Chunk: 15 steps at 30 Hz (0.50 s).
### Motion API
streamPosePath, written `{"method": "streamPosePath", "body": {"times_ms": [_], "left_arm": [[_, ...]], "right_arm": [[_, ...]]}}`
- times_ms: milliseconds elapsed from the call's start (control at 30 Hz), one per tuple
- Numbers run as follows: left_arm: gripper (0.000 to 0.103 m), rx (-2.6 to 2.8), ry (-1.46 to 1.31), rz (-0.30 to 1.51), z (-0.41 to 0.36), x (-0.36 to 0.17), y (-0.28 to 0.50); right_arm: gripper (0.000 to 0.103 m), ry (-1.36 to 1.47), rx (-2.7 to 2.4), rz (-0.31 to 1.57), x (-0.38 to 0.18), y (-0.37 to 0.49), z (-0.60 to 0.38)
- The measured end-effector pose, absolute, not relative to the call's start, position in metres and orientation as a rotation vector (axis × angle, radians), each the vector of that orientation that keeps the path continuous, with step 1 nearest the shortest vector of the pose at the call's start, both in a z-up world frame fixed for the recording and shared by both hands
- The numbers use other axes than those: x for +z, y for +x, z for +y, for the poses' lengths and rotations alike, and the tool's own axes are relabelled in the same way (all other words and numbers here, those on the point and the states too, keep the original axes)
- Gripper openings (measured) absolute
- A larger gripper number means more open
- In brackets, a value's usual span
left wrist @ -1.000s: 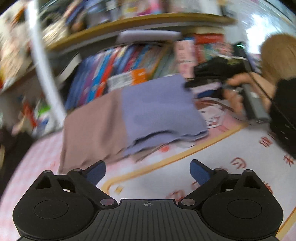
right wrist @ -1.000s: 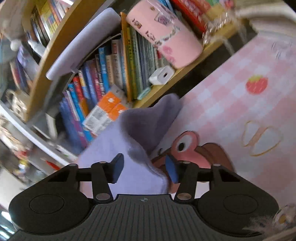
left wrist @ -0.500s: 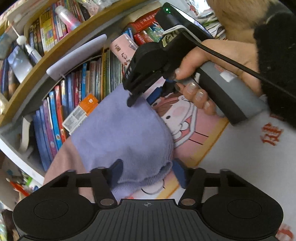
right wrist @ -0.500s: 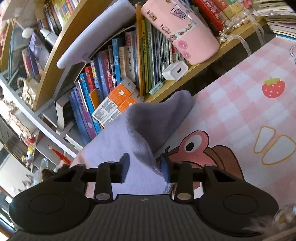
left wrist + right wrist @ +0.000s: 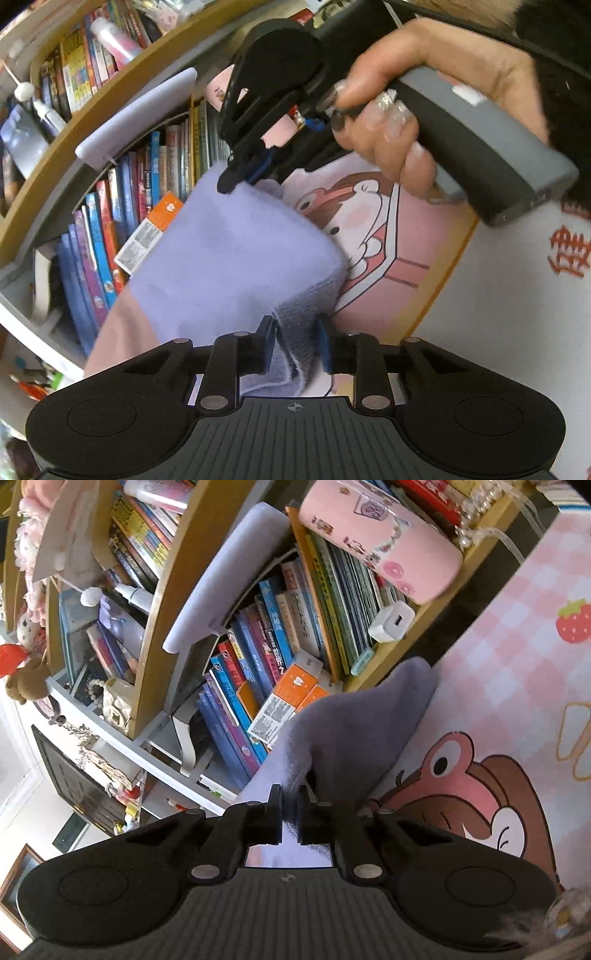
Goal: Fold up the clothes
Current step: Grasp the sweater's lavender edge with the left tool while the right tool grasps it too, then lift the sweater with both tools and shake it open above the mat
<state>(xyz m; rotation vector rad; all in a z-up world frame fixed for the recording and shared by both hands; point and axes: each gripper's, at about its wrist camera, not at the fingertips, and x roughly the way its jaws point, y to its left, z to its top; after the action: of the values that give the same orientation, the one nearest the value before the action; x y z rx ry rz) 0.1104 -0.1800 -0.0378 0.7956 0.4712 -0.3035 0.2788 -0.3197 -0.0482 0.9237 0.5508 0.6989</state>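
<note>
A folded lavender garment (image 5: 236, 258) lies on a pink cartoon mat (image 5: 373, 229), with a dusty-pink garment (image 5: 118, 332) under it at the left. My left gripper (image 5: 295, 341) is shut on the lavender garment's near ribbed corner. My right gripper (image 5: 243, 177) shows in the left wrist view, held by a hand, pinching the garment's far corner. In the right wrist view my right gripper (image 5: 291, 812) is shut on a raised fold of the lavender garment (image 5: 354, 731).
A wooden bookshelf (image 5: 177, 602) full of books (image 5: 110, 229) stands right behind the garments. A pink pencil case (image 5: 380, 539) and a white charger (image 5: 391, 622) rest on the shelf. The mat (image 5: 517, 686) spreads to the right.
Both grippers have closed in on the lavender garment. The left went from wide open and away from it to shut on its near corner; the right narrowed from open to shut on the far corner.
</note>
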Motion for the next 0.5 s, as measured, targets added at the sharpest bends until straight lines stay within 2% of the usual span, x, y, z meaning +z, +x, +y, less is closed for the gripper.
{"method": "streamPosePath", "body": {"times_ms": [67,133,167,200,233,333,400,500], "left_arm": [[0.007,-0.338,0.712,0.499,-0.172,-0.03,0.112],[0.006,-0.372,0.617,0.516,-0.162,-0.02,0.11],[0.005,-0.389,0.571,0.506,-0.157,-0.013,0.105],[0.005,-0.42,0.528,0.492,-0.152,-0.004,0.093],[0.005,-0.457,0.497,0.481,-0.147,0.003,0.081],[0.005,-0.567,0.474,0.487,-0.139,0.011,0.042],[0.005,-0.6,0.48,0.49,-0.137,0.009,0.017],[0.005,-0.609,0.408,0.484,-0.124,0.014,-0.004]], "right_arm": [[0.007,0.933,0.701,0.562,-0.051,0.28,-0.32],[0.011,0.946,0.697,0.578,-0.055,0.279,-0.321],[0.019,0.956,0.693,0.589,-0.056,0.28,-0.322],[0.036,0.964,0.693,0.598,-0.058,0.28,-0.322],[0.042,0.973,0.697,0.606,-0.059,0.281,-0.322],[0.044,1.008,0.744,0.632,-0.062,0.282,-0.319],[0.05,1.022,0.736,0.666,-0.065,0.282,-0.317],[0.05,1.073,0.71,0.716,-0.074,0.281,-0.321]]}}
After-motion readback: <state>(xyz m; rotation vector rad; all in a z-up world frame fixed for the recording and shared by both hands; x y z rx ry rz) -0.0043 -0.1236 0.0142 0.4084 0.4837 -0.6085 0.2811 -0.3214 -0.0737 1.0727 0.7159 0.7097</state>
